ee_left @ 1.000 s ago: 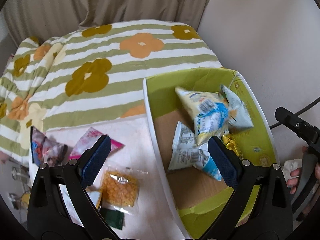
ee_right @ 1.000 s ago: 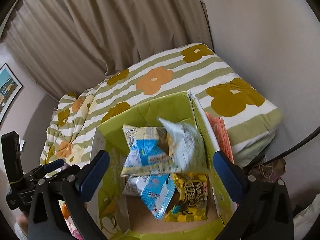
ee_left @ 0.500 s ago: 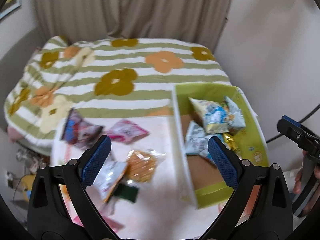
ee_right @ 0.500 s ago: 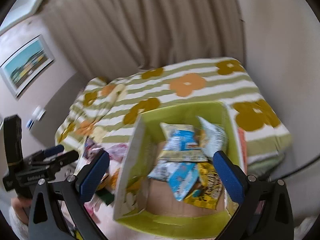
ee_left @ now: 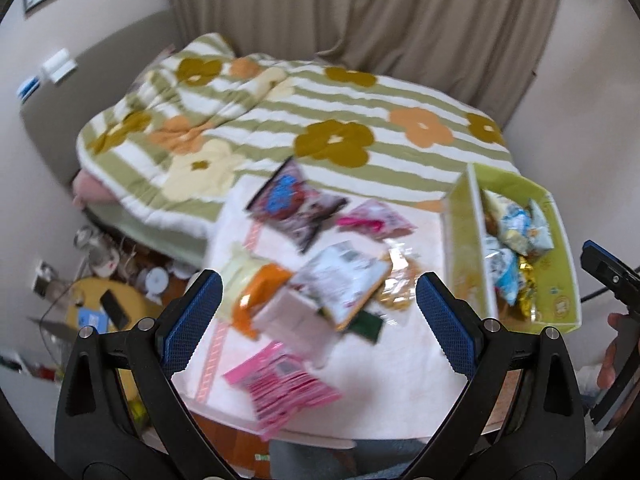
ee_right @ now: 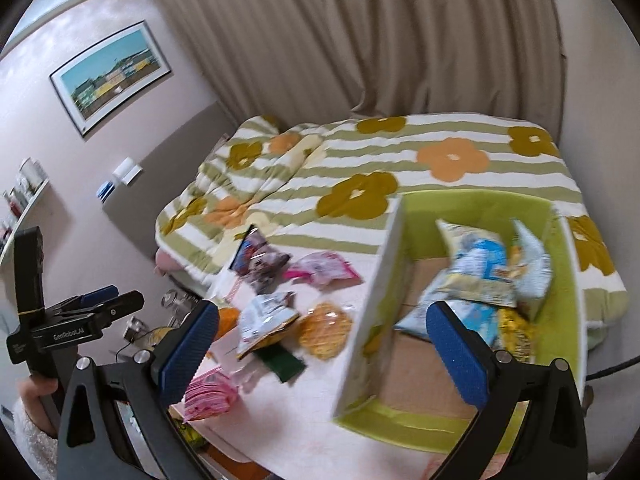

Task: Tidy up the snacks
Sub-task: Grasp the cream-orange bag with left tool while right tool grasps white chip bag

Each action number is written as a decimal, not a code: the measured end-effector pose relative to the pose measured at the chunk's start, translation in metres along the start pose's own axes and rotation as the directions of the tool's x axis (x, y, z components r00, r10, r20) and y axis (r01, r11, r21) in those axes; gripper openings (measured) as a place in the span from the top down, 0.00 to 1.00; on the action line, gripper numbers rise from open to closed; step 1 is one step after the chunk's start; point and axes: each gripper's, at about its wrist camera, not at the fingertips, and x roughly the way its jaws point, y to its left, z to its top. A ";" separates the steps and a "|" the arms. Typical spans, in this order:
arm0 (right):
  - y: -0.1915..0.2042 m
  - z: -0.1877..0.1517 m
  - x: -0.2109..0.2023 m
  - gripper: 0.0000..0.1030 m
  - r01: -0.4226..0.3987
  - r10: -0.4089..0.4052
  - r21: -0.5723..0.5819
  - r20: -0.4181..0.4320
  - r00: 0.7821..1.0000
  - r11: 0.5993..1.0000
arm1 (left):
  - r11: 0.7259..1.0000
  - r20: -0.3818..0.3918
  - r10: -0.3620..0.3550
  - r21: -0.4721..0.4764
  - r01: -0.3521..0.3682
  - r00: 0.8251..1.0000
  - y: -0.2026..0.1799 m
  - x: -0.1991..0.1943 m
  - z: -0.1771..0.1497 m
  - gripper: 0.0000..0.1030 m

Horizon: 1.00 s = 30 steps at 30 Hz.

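A green cardboard box (ee_left: 560,264) (ee_right: 564,280) stands at the right of a white table and holds several snack bags (ee_left: 516,236) (ee_right: 476,276). Loose snacks lie left of it: a dark bag (ee_left: 294,208) (ee_right: 260,264), a pink pack (ee_left: 374,220) (ee_right: 324,270), a white bag (ee_left: 340,280) (ee_right: 264,320), a clear bag of yellow crackers (ee_left: 400,284) (ee_right: 326,330), an orange bag (ee_left: 256,300), a pink striped pack (ee_left: 284,388) (ee_right: 208,396). My left gripper (ee_left: 320,320) is open and empty above the loose snacks. My right gripper (ee_right: 322,352) is open and empty, high between pile and box.
A bed with a green-striped flowered quilt (ee_left: 304,120) (ee_right: 400,168) lies behind the table. Beige curtains (ee_right: 360,36) hang behind it. Clutter and a yellow stool (ee_left: 104,312) sit at the lower left. A framed picture (ee_right: 112,76) hangs on the left wall.
Both grippers have pulled up and back and swung left, away from the box. The loose snacks on the table have come into view. Both stay open and empty.
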 end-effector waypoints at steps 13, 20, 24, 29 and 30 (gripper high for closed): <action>0.071 -0.019 0.099 0.00 0.024 -0.009 0.133 -0.117 0.993 0.991 | 0.989 -0.183 -0.065 0.116 0.087 0.981 0.095 0.081 0.001 0.06; 0.084 -0.036 0.156 0.00 0.081 -0.034 0.258 -0.179 0.983 0.963 | 0.960 -0.314 -0.105 0.215 0.179 0.944 0.102 0.146 -0.004 0.06; 0.081 -0.047 0.177 0.00 0.136 -0.073 0.320 -0.200 0.977 0.938 | 0.940 -0.380 -0.111 0.261 0.221 0.918 0.098 0.182 -0.011 0.06; 0.079 -0.061 0.198 0.00 0.152 -0.070 0.385 -0.218 0.973 0.910 | 0.921 -0.432 -0.092 0.306 0.241 0.897 0.090 0.215 -0.019 0.06; 0.080 -0.063 0.202 0.00 0.155 -0.070 0.389 -0.224 0.972 0.908 | 0.920 -0.437 -0.092 0.305 0.244 0.895 0.091 0.218 -0.021 0.06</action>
